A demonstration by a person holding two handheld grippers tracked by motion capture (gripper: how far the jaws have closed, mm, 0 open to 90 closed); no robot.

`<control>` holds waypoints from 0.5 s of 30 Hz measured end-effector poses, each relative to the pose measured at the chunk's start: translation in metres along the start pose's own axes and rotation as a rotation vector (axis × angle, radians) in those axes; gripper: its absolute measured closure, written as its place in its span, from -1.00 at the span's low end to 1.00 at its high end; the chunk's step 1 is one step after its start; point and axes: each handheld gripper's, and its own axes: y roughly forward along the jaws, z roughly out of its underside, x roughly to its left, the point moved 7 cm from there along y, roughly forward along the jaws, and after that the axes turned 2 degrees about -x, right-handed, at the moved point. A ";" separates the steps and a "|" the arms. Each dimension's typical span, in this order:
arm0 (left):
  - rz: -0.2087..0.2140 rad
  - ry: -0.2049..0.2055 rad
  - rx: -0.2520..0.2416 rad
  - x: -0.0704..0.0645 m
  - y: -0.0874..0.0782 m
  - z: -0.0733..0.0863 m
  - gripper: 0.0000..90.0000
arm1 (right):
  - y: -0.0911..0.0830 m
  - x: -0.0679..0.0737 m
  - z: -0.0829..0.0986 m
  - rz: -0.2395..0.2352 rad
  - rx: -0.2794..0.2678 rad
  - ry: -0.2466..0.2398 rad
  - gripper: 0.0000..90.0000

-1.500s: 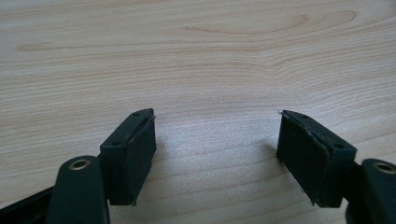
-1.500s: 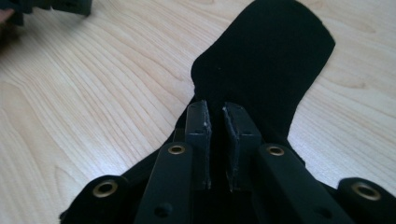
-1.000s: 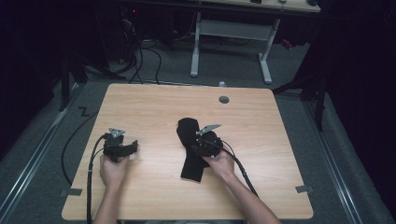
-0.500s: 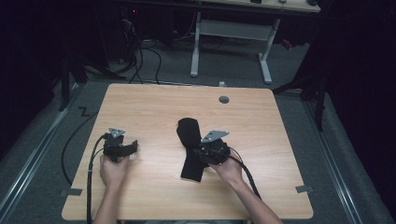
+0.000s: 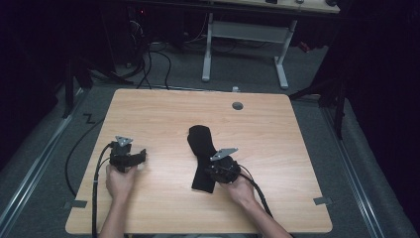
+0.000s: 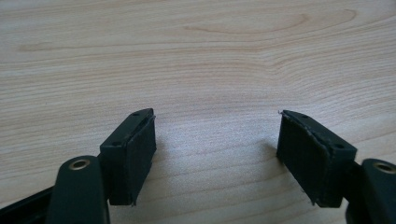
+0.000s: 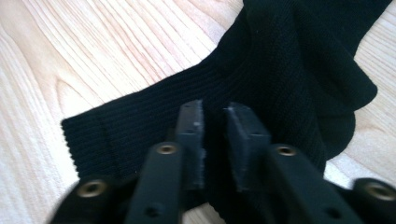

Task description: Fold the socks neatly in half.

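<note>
Right gripper [image 5: 220, 171] is down on the sock [image 5: 202, 153] just below the middle of the high view, and this is the hand that matters: it sits at the lower end of the sock, touching it, while the left gripper [image 5: 130, 158] waits well apart at the left of the frame over bare table [image 5: 163, 114]. The sock's long axis runs from its rounded end near the centre of the high view down to the end under the right gripper, with a slight bend partway along. In the right gripper view the jaws stand close together, a narrow gap between the pads, and a ridge of black knit sock [image 7: 261, 84] rises into that gap from below. It looks like a pinch on a fold of fabric, though whether the pads are truly biting the cloth I cannot tell for certain; the gap is dark. The ribbed cuff end lies toward the left of that view, its edge at the middle left, and the bulkier part bunches toward the upper right. In the left gripper view the jaws are wide apart, nothing between them but pale wood grain. The sock itself is plain black, ribbed knit, limp and flat on the wood, a little rumpled where layers overlap. My read: any lift or pull starts from the right hand, and soft cloth like this will sag and trail from whichever point is held.
</note>
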 end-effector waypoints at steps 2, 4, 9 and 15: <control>0.000 0.000 0.000 0.000 0.000 0.000 -0.37 | 0.001 0.001 -0.001 0.007 0.008 -0.015 0.96; 0.000 0.000 0.000 0.000 0.000 0.000 -0.37 | 0.000 0.000 -0.001 0.007 0.003 -0.013 0.98; -0.001 0.002 0.001 0.000 0.000 0.000 -0.37 | -0.011 -0.002 -0.008 0.005 -0.047 -0.009 0.99; -0.001 0.002 0.001 0.000 0.000 0.000 -0.36 | -0.032 0.002 -0.021 -0.001 -0.086 -0.014 0.99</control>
